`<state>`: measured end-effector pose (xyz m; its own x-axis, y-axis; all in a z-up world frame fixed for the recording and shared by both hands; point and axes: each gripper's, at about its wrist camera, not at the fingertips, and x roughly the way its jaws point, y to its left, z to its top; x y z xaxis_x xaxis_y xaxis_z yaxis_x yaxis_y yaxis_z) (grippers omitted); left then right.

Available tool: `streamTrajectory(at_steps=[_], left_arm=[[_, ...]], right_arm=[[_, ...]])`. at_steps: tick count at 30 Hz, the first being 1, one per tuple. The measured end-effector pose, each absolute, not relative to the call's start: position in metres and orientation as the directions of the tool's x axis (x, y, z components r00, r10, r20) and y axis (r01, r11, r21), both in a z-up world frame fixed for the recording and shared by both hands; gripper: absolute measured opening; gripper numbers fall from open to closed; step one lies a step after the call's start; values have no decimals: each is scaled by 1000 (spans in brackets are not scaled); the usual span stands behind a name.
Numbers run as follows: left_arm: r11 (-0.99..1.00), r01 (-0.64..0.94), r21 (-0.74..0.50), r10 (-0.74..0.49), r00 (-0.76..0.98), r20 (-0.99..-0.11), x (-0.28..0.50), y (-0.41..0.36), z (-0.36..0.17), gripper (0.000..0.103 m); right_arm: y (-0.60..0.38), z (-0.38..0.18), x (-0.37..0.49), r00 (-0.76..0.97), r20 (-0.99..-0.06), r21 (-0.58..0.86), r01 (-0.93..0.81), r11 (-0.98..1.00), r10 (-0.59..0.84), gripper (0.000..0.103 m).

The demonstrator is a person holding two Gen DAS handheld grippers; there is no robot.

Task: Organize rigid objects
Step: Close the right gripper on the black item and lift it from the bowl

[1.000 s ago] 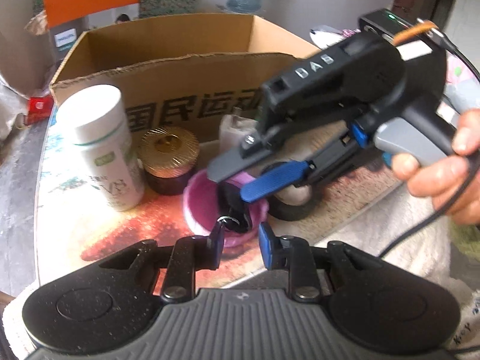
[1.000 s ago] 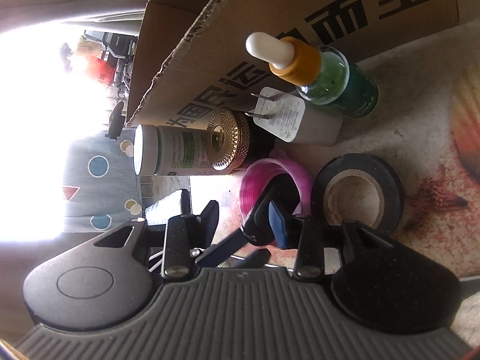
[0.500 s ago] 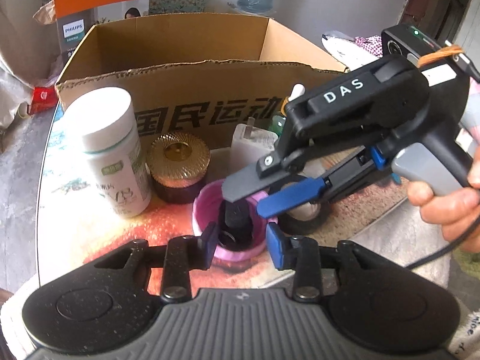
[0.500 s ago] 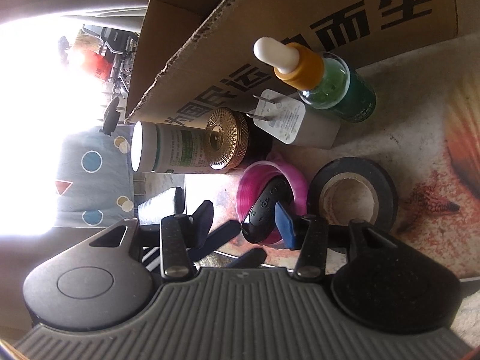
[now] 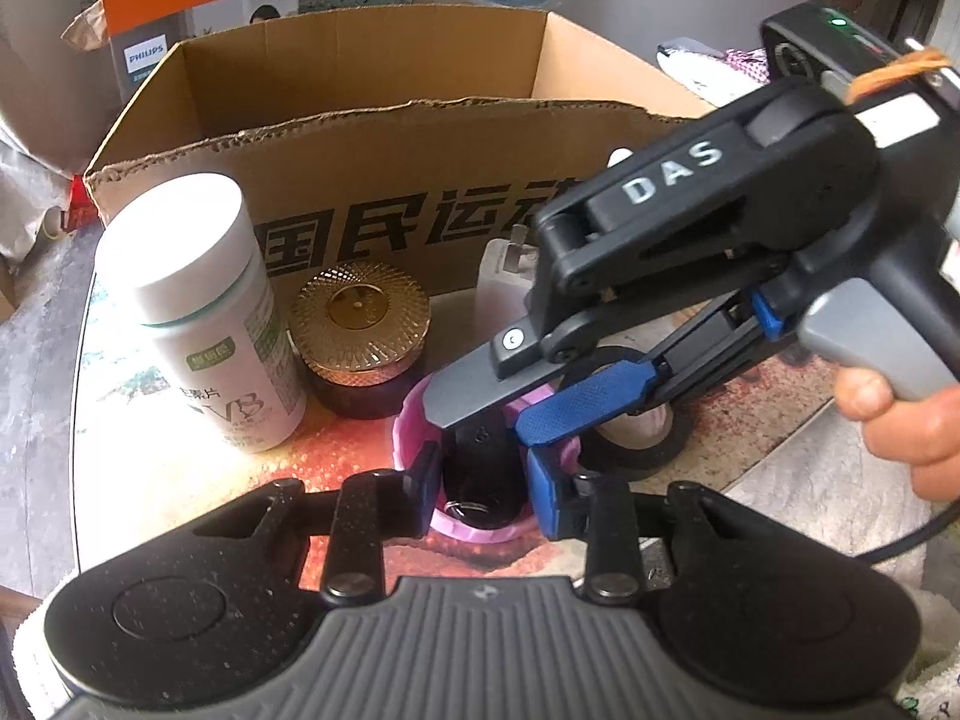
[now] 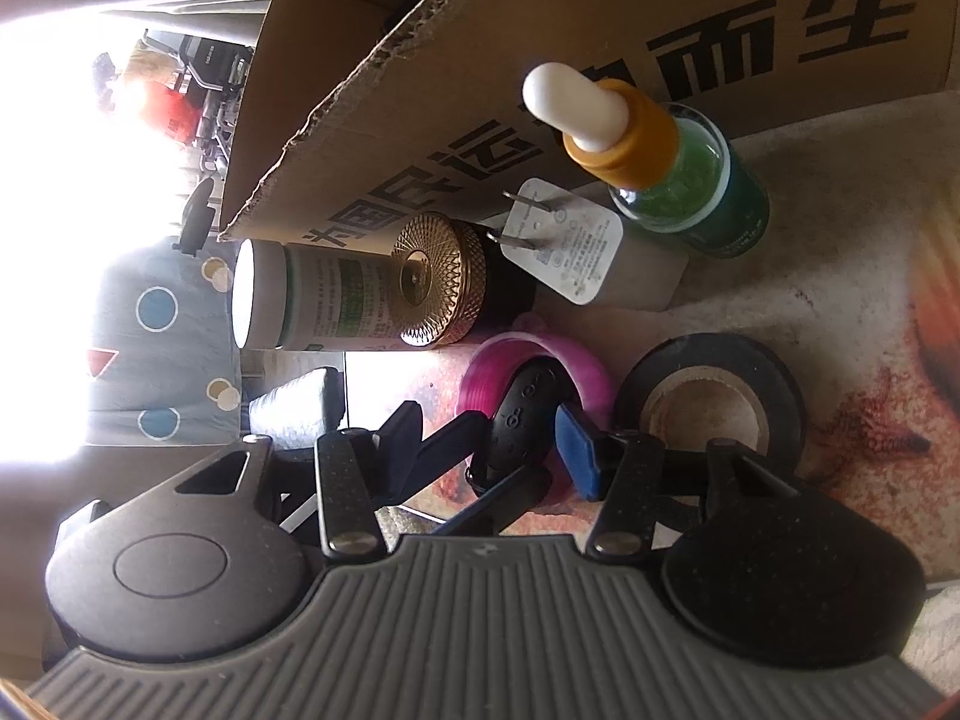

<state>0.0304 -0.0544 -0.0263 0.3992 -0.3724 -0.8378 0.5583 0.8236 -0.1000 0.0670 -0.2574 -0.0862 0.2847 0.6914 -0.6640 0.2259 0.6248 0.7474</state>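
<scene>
While claws crowd pink cup, tape roll beside

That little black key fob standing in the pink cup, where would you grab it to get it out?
Probably by the upper end of the black key fob, coming from above the pink cup. It stands tilted inside, so the wall hides its lower part; only the narrow top pokes out for the right tongs to pinch.
</scene>
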Motion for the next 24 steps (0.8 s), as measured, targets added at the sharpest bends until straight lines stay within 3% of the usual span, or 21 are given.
streamTrajectory(at_steps=[10, 24], left_arm=[[823, 559, -100, -346, 353, -869, 33, -65, -35, 32], [833, 551, -55, -309, 381, -871, 34, -83, -37, 31]], right_arm=[[-263, -84, 62, 322, -603, 797, 206, 567, 730, 42], [-270, -86, 55, 321, -640, 768, 236, 595, 698, 44]])
